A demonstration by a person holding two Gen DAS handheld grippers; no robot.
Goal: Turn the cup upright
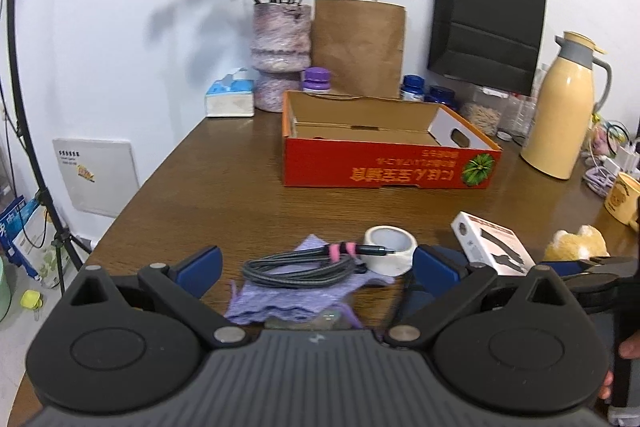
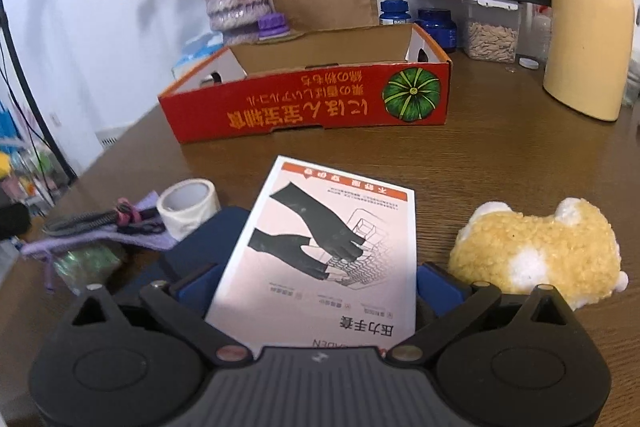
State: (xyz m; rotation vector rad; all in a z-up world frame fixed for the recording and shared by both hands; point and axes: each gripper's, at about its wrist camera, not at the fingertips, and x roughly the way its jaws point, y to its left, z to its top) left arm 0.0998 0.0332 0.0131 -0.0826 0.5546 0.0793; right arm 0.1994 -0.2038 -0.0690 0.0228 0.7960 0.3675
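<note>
A yellow cup [image 1: 621, 197] with a bear print sits on the wooden table [image 1: 248, 195] at the far right of the left wrist view. The frame edge cuts it off, so I cannot tell which way up it stands. It is out of the right wrist view. My left gripper [image 1: 318, 267] is open, low over a coiled grey cable [image 1: 300, 267] on a purple cloth [image 1: 288, 297], far left of the cup. My right gripper [image 2: 318, 289] is open, with a white glove box [image 2: 324, 251] lying between its blue fingers [image 2: 438, 289].
An open red cardboard box [image 1: 384, 163] lies mid-table. A roll of white tape [image 1: 390, 249] and a yellow plush toy [image 2: 540, 251] are close by. A cream thermos [image 1: 560, 111], jars, paper bags and a vase of dried flowers [image 1: 280, 55] line the back wall.
</note>
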